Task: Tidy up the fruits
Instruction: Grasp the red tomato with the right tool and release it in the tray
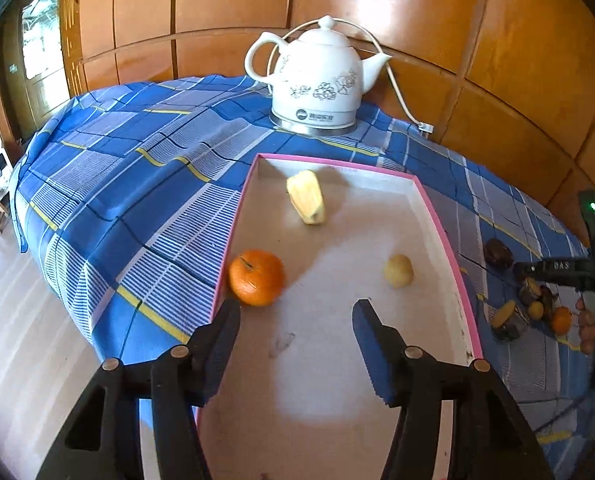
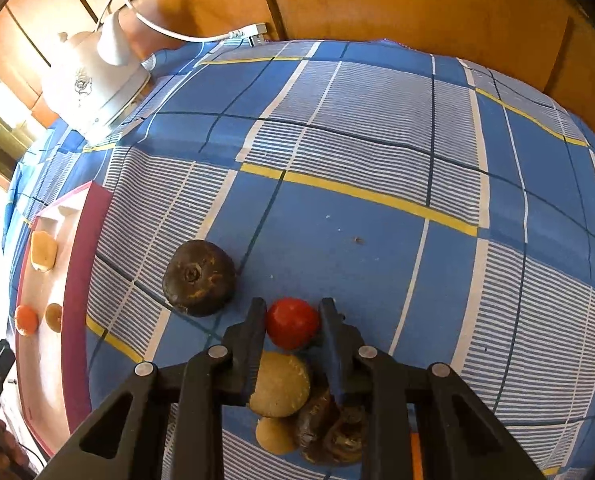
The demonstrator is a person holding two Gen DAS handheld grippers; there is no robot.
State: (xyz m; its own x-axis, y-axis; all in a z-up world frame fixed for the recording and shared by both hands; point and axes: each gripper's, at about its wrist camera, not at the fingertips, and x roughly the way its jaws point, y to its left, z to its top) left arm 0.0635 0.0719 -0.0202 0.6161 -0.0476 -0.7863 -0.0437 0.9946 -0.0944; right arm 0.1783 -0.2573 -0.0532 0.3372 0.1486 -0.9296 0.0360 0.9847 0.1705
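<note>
A pink-rimmed box (image 1: 437, 216) lies on the checked cloth. It holds an orange (image 1: 256, 277), a pale yellow fruit piece (image 1: 306, 197) and a small yellow round fruit (image 1: 398, 271). My left gripper (image 1: 297, 320) hangs open and empty over the box's near end. My right gripper (image 2: 292, 316) has its fingers on both sides of a small red fruit (image 2: 292, 322) on the cloth. Under it lie a tan round fruit (image 2: 281, 384), a smaller tan one (image 2: 275, 436) and a dark wrinkled one (image 2: 329, 436). A dark round fruit (image 2: 199, 277) sits to its left.
A white electric kettle (image 1: 317, 80) with its cord stands at the back by the wooden wall. The box also shows at the left of the right wrist view (image 2: 75, 280). More fruits (image 1: 529, 308) lie right of the box. The table edge drops off at left.
</note>
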